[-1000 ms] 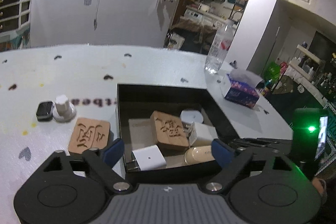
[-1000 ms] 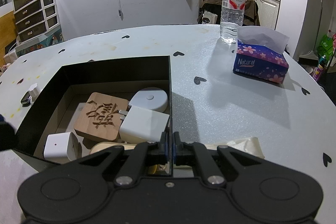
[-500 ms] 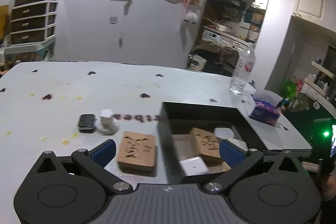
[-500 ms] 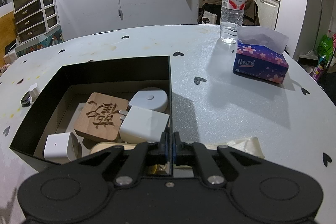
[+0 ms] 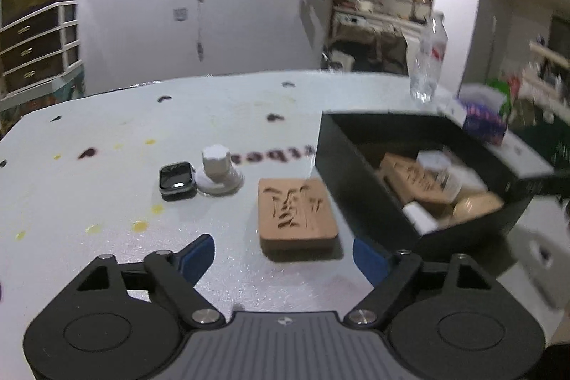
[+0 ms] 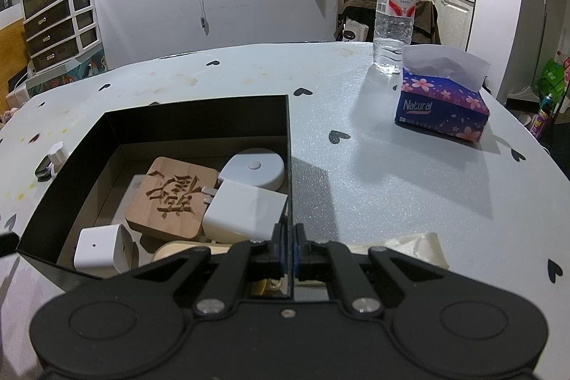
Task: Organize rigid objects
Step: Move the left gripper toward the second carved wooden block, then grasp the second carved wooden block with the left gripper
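A carved wooden block (image 5: 295, 212) lies flat on the white table, just ahead of my left gripper (image 5: 283, 258). Its jaws are closing; the blue fingertips (image 5: 197, 255) stand wide on either side and touch nothing. A smartwatch (image 5: 177, 180) and a white knob-shaped piece (image 5: 217, 171) sit farther left. The black box (image 5: 356, 173) stands to the right. My right gripper (image 6: 290, 248) is shut on the black box's right wall (image 6: 288, 166). Inside lie a second carved block (image 6: 174, 194), a round white device (image 6: 254, 166), a white charger (image 6: 242, 212) and a small white adapter (image 6: 99, 248).
A water bottle (image 6: 393, 13) and a purple tissue box (image 6: 441, 105) stand at the table's far right. A cream ribbon (image 6: 409, 246) lies beside the right gripper. A white drawer unit (image 6: 60, 27) stands beyond the table's left edge.
The left gripper has swung left, away from the box, and sunk toward the wooden block on the table. The right gripper has kept its hold and not moved.
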Demonstrator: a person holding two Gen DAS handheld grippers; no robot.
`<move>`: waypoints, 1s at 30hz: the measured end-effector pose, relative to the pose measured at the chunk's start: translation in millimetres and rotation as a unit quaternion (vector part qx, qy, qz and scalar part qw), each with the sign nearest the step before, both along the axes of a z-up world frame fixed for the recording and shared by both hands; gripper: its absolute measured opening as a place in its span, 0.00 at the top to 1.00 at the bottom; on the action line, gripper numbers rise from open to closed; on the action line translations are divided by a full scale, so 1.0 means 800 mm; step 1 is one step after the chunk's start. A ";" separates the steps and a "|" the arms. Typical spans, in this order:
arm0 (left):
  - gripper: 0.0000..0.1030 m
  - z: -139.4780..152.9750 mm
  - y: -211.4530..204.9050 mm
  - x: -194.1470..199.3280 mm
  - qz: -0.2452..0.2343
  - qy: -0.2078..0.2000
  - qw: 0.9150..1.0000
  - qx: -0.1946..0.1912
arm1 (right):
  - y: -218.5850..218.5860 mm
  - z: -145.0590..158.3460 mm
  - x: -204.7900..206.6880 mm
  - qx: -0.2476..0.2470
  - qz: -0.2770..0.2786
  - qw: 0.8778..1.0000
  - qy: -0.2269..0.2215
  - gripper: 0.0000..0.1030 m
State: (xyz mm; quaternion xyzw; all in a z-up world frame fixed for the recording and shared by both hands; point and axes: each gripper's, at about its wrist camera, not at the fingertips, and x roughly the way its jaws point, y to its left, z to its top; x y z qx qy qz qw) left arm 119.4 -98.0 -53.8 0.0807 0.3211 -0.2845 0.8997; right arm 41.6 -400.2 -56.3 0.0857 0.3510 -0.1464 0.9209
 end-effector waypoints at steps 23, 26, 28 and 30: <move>0.28 -0.043 -0.039 0.033 -0.072 -0.013 0.997 0.022 | 0.000 0.000 0.000 0.000 0.000 1.000 0.001 0.95; 0.32 -0.045 -0.040 0.031 -0.076 -0.022 0.996 0.034 | 0.000 0.000 0.000 0.000 0.000 1.000 0.000 0.95; 0.37 -0.044 -0.037 0.033 -0.070 -0.020 0.997 0.030 | 0.000 0.000 0.000 0.000 0.000 1.000 0.000 0.95; 0.37 -0.045 -0.035 0.037 -0.059 -0.017 0.998 0.026 | 0.000 0.000 0.000 0.000 0.000 1.000 0.000 0.95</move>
